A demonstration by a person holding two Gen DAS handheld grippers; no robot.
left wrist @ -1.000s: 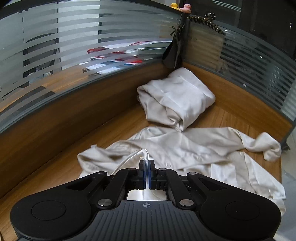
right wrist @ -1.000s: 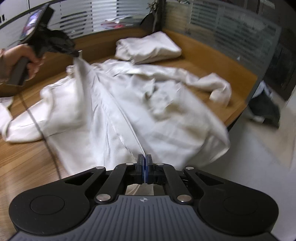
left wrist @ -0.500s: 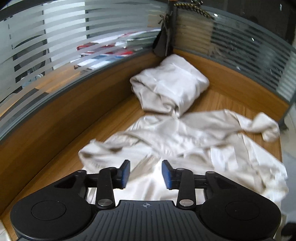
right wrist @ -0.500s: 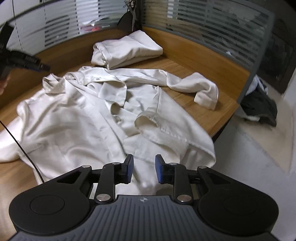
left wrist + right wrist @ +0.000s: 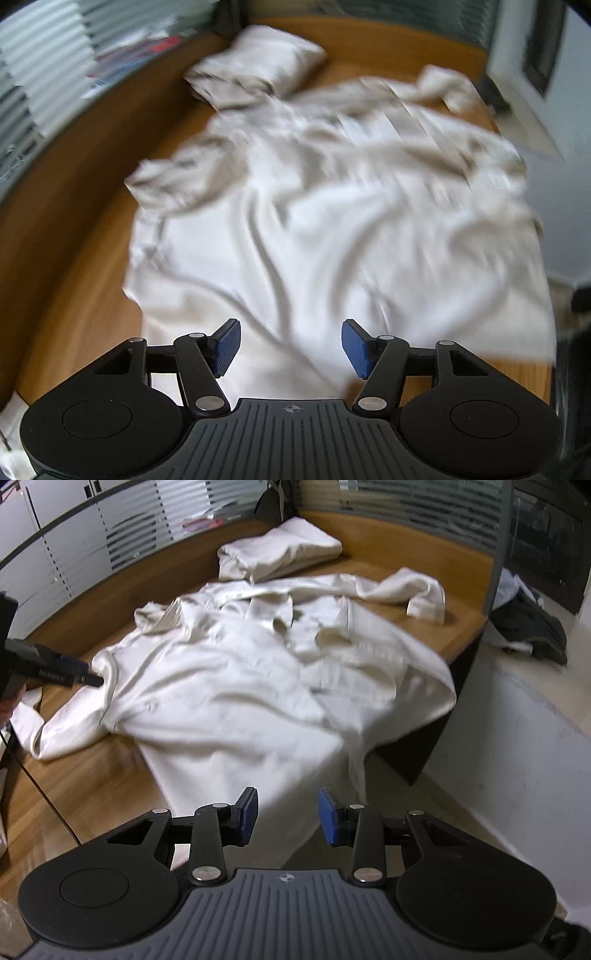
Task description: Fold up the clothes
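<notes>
Both grippers have let go, jaws just opening: left gripper wide, right gripper half-open, both empty over the rumpled cream satin shirt. Smooth its hem flat before folding.

A shirt lay spread across the desk, its near hem hanging over the front edge. Behind it, in the far corner against the partition, sat a folded garment. 1 sleeve reached toward the desk's right edge.
</notes>
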